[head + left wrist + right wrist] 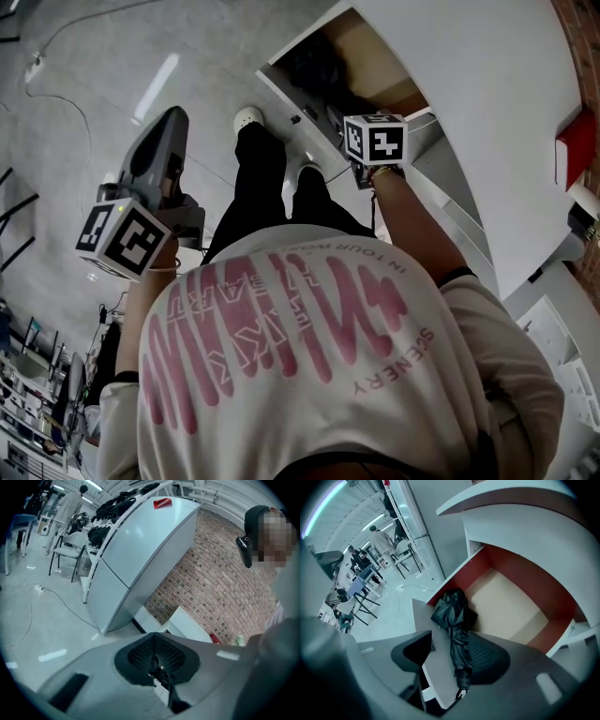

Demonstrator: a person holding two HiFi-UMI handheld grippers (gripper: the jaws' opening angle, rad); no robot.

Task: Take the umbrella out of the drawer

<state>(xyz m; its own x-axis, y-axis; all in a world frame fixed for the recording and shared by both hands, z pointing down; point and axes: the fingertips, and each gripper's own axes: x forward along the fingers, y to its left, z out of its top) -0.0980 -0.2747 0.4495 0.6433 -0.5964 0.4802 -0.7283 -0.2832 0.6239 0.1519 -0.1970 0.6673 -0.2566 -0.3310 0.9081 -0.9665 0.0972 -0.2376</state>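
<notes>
While the person leaned over the open drawer (511,606), the right gripper (450,638) pointed steeply down into it with its jaws apart. A folded black umbrella (457,630) lay in the drawer, along the inside of the grey panel at the near left, its strap end toward the camera. The umbrella's lower part ran between the two jaws, just beside the right pad; the left jaw stood clear of it, and no grip on the umbrella could be seen. The drawer had red-brown inner walls and a pale beige bottom, and it projected from a white cabinet (487,112).

In the head view, the left gripper (154,641) was held out to the person's left, over the grey floor (84,122) and well apart from the drawer. Its jaws were closed, the pad tips meeting with nothing between them. The left gripper view looked past them toward a brick wall (211,583).
</notes>
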